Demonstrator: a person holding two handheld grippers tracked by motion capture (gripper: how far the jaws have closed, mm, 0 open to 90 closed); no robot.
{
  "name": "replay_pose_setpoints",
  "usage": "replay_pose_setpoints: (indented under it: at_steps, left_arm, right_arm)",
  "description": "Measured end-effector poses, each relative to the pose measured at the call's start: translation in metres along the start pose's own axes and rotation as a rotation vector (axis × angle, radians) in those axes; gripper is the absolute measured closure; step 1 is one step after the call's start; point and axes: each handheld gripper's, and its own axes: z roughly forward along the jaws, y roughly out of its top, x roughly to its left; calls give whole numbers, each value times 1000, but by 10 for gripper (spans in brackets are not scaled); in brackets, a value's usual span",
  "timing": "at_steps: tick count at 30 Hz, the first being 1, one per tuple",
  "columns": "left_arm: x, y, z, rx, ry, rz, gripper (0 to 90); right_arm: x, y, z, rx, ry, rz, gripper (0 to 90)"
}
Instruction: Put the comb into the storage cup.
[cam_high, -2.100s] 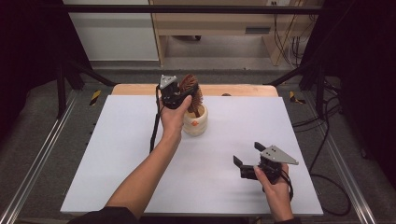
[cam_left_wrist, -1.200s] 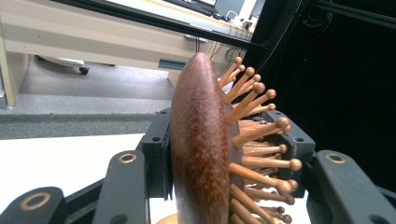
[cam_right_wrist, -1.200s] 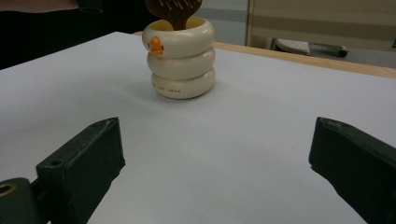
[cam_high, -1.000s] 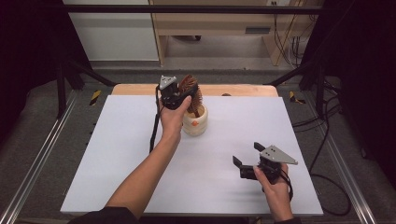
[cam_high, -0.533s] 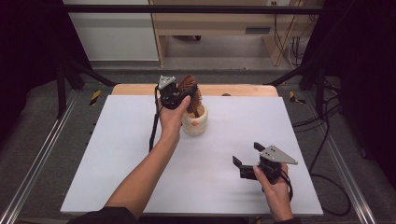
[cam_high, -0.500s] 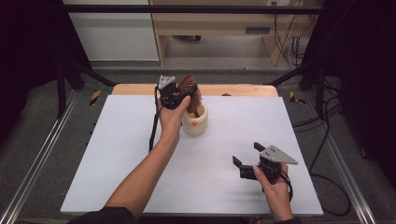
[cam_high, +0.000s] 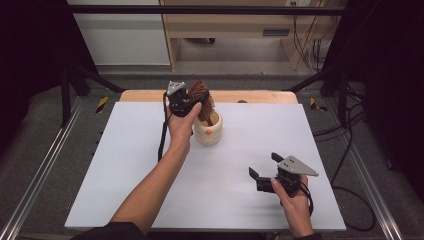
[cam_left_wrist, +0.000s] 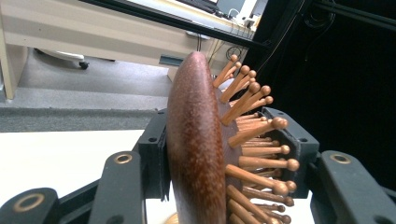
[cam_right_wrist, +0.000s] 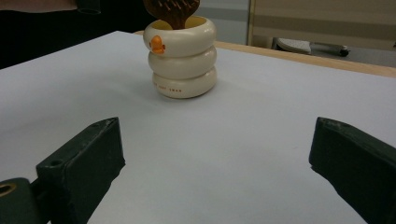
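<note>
Your left gripper (cam_left_wrist: 219, 154) is clamped on the wooden hairbrush (cam_left_wrist: 201, 140) head, so its handle probably stands inside the cream cup (cam_high: 208, 131). Your right gripper (cam_right_wrist: 215, 163) waits with jaws apart.

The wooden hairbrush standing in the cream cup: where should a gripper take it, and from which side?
Grip the hairbrush by its oval head, coming from above, one jaw on the smooth back, the other on the bristle side. The head stands upright above the cream ringed cup while the handle sits inside it. The left gripper is already shut on it that way.
</note>
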Motion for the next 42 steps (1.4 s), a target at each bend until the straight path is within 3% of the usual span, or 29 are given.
replay_pose_setpoints:
  at_steps: [35,42]
  left_arm:
    - [14,0,-2,17,-1,11,395]
    - [15,0,-2,18,-21,14,371]
  right_arm:
    - [1,0,1,4,3,-2,34]
    - [1,0,1,4,4,-1,34]
